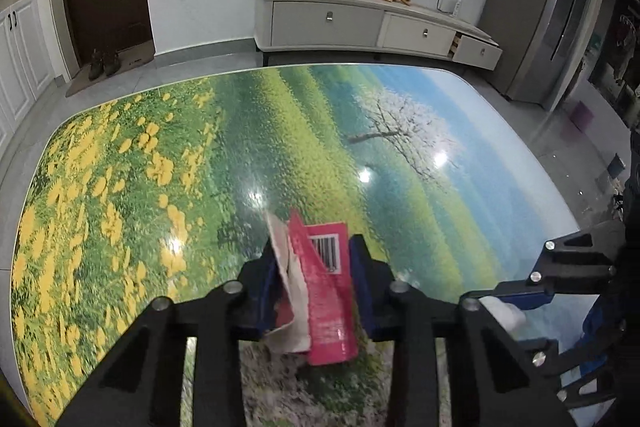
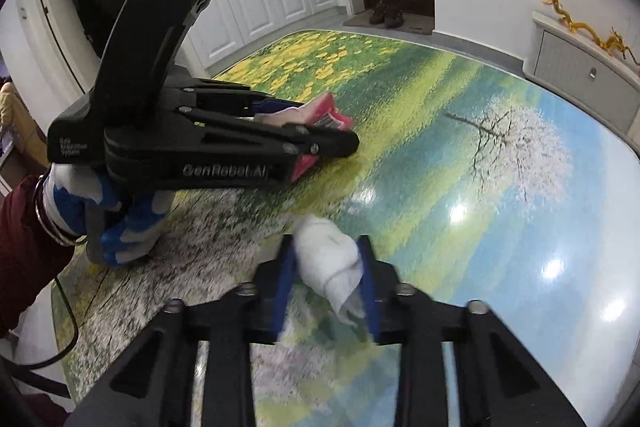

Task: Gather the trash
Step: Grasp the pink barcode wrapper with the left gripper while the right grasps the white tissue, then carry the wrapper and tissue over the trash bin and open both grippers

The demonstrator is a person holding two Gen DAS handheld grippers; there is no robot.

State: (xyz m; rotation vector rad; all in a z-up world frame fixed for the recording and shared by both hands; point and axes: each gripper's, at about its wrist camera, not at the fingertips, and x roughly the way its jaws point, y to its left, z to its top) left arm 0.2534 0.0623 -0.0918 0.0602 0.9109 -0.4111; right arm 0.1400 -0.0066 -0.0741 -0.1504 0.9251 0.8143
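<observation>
Pink wrapper [image 1: 328, 291] with torn white paper clamped in left gripper [image 1: 316, 259], just above worktop [image 1: 120, 187]. White crumpled tissue [image 2: 332, 263] pinched in right gripper [image 2: 326, 267], low over same worktop, near left gripper.

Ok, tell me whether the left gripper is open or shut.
Shut: the left gripper pinches the pink wrapper between both blue fingers.

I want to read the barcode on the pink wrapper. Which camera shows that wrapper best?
The left wrist view: the pink wrapper sits close and face-on between the left gripper's fingers, barcode visible. The right wrist view shows it farther off, edge-on and largely hidden behind that gripper.
</observation>
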